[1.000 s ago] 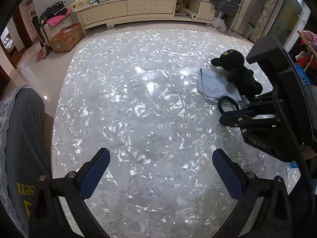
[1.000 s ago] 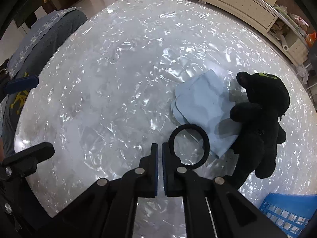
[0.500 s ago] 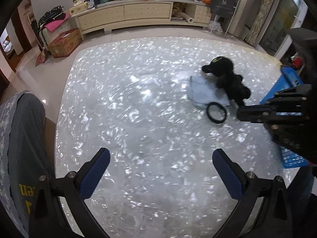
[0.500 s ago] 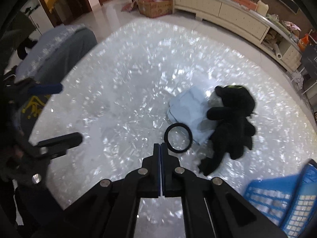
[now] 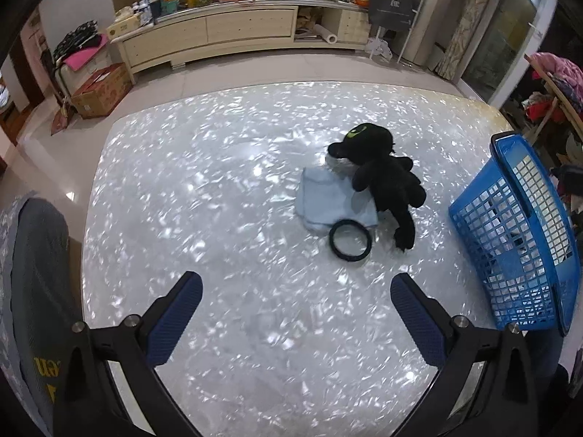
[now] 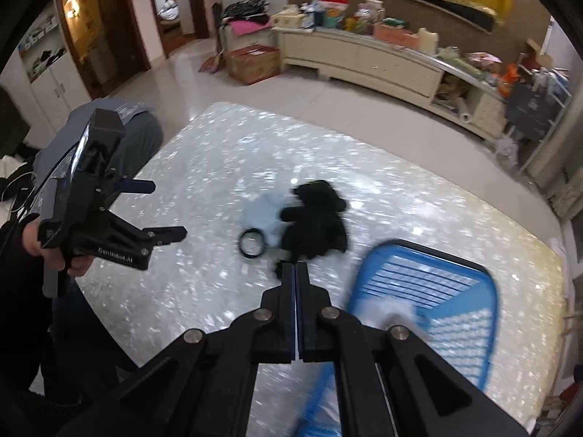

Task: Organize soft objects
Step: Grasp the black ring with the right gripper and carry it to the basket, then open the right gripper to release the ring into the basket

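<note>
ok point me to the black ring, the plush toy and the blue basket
black ring [image 5: 350, 240], left wrist view, on the ring's near-left rim
plush toy [image 5: 388, 182], left wrist view, on its black belly
blue basket [image 5: 484, 222], left wrist view, on the lattice side wall

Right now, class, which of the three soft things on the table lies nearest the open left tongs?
The black hair band: it lies closer to the left tongs than the blue cloth and black plush toy behind it.
</note>
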`<action>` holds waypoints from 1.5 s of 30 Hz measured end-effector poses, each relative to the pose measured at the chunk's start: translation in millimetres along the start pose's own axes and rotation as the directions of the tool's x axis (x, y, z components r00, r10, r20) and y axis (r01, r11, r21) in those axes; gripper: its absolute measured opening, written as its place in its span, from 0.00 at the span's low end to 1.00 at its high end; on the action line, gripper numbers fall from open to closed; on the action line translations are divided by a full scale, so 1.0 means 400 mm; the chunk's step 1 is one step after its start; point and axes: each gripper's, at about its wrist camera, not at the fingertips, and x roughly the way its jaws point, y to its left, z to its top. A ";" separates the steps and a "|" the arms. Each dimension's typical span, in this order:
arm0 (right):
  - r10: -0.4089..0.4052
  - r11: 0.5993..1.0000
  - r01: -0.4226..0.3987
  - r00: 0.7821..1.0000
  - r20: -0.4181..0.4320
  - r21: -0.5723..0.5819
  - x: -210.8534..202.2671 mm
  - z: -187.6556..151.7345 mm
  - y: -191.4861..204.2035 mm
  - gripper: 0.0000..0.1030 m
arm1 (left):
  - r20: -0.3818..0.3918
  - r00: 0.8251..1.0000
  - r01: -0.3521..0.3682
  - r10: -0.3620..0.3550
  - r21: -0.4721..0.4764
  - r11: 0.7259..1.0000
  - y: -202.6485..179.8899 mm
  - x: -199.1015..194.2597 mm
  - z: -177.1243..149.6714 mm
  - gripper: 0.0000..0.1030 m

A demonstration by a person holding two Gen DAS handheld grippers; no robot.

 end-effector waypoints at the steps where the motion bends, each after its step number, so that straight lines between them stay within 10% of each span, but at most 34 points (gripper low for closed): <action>1: -0.017 1.000 0.017 1.000 0.003 0.011 -0.015 -0.012 -0.024 0.00 | -0.002 1.000 0.002 -0.002 0.004 1.000 -0.008 0.005 0.007 1.00; 25: -0.066 0.962 0.085 0.995 -0.079 0.259 0.025 -0.235 -0.275 0.05 | -0.163 0.985 -0.051 0.060 0.058 0.997 -0.104 0.281 0.074 0.99; 30: -0.068 0.956 0.090 0.994 -0.087 0.280 0.032 -0.253 -0.295 0.40 | -0.197 0.978 -0.058 0.063 0.036 0.998 -0.095 0.311 0.079 0.85; 39: -0.058 0.951 0.080 0.995 -0.082 0.300 0.015 -0.280 -0.320 0.47 | -0.220 0.975 -0.032 0.039 0.037 0.999 -0.120 0.333 0.077 0.64; 45: -0.045 0.952 0.066 0.996 -0.076 0.300 0.008 -0.279 -0.313 0.57 | -0.215 0.974 -0.060 0.075 0.075 0.995 -0.160 0.325 0.089 0.14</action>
